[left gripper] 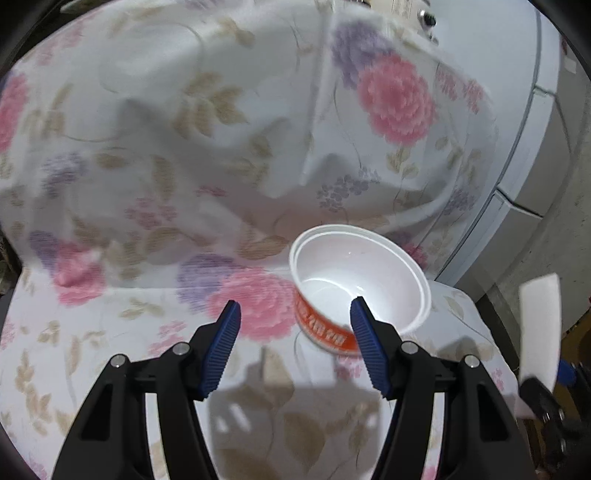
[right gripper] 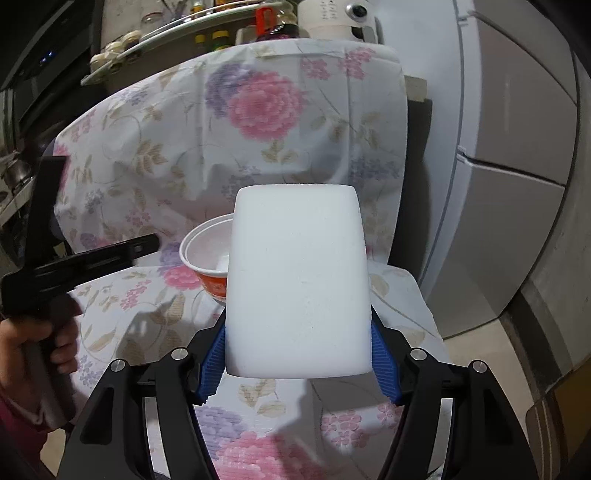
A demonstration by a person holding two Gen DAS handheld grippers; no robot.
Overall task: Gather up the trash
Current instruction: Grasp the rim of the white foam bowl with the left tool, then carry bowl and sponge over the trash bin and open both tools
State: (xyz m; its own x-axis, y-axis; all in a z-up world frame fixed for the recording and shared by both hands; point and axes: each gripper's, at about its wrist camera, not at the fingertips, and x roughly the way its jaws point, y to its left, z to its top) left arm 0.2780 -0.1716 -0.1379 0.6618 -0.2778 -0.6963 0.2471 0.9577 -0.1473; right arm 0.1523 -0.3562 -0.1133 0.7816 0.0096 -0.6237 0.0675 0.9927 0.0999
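Nearest in my right wrist view, the right gripper [right gripper: 297,363] has a white foam block [right gripper: 297,280] between its blue pads, which press on the block's two lower side edges; the block stands upright and fills the middle of the view. I judge it very light, stiff yet crumbly, so a moderate squeeze low on its flat sides should be enough, and a harder one may dent it. In my left wrist view, the left gripper [left gripper: 295,347] stands partly open with nothing between its pads; its right finger overlaps the near rim of the bowl, and I cannot tell whether it touches. Just beyond it, the disposable bowl [left gripper: 360,280], white inside with an orange printed band outside, sits tilted on the floral cloth [left gripper: 147,155], right of centre on the flat near part. I judge the bowl thin-walled, light and easily crushed; the rim is the stiffest place to pinch, one pad inside and one outside. It appears empty in that view. Further back the cloth rises over a tall shape. At far right stands a grey cabinet [right gripper: 517,221], and at far left a shelf [right gripper: 177,29] with jars.
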